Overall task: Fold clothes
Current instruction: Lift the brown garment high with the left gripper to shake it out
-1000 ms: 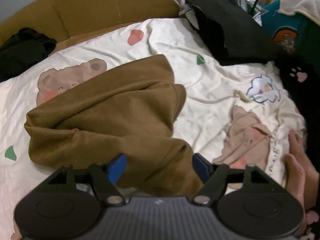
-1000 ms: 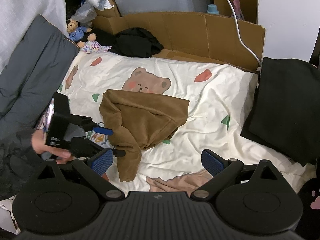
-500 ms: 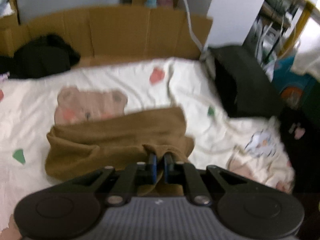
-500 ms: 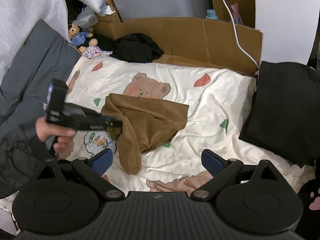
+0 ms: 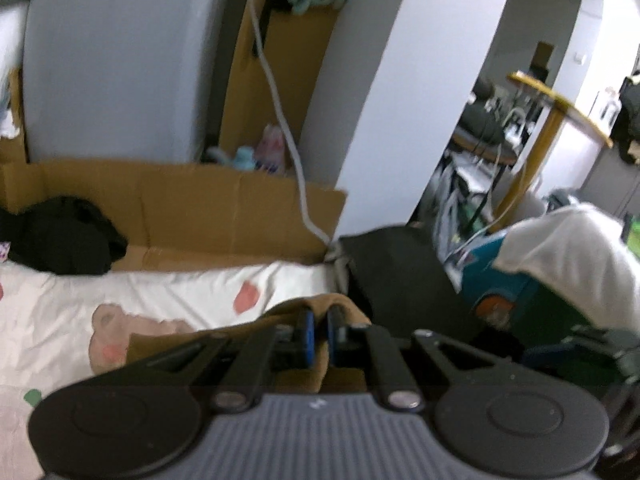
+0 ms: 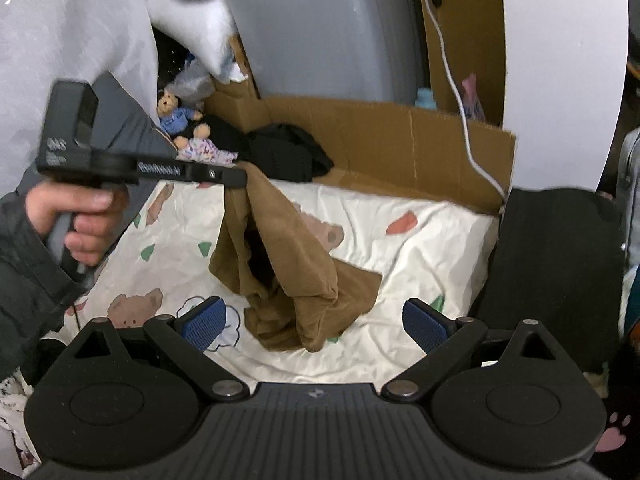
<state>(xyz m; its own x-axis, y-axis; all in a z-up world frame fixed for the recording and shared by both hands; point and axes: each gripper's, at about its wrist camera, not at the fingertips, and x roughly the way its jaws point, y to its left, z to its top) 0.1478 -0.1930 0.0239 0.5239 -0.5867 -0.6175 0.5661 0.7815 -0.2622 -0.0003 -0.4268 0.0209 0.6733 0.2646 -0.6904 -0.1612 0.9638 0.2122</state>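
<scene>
1. The scene was a bed (image 6: pixel 420 248) covered with a cream sheet printed with bears, with a cardboard wall (image 6: pixel 380 136) behind it and a black folded cloth (image 6: pixel 556 272) lying at the right side.
2. The brown garment (image 6: pixel 288 264) was the thing to fold. Its upper edge hung in the air, while its lower part lay bunched on the sheet near the middle of the bed.
3. The left hand-held gripper (image 6: pixel 236 178), held by a hand (image 6: pixel 76 220), was clenched on the top edge of the garment. In its own view we saw the blue pads (image 5: pixel 309 334) pressed close together with brown cloth between them.
4. The right hand-held gripper (image 6: pixel 316 322) was released, with its jaws wide apart. It held nothing and hovered near the low end of the garment.
5. We judged the step in hand to be lifting the garment so that it could hang and open out. The cloth was soft and twisted, with one dark hollow in the middle, so we could not tell which part was a sleeve or a hem.
6. To do this step well, we would keep the left grip firm, since only a small edge was caught and could slip.
7. We would bring the right one to a clear second edge or corner, not to the thick bunch, and take a single layer there.
8. Then the two grips could pull gently apart, so the garment becomes flat over the bed.
</scene>
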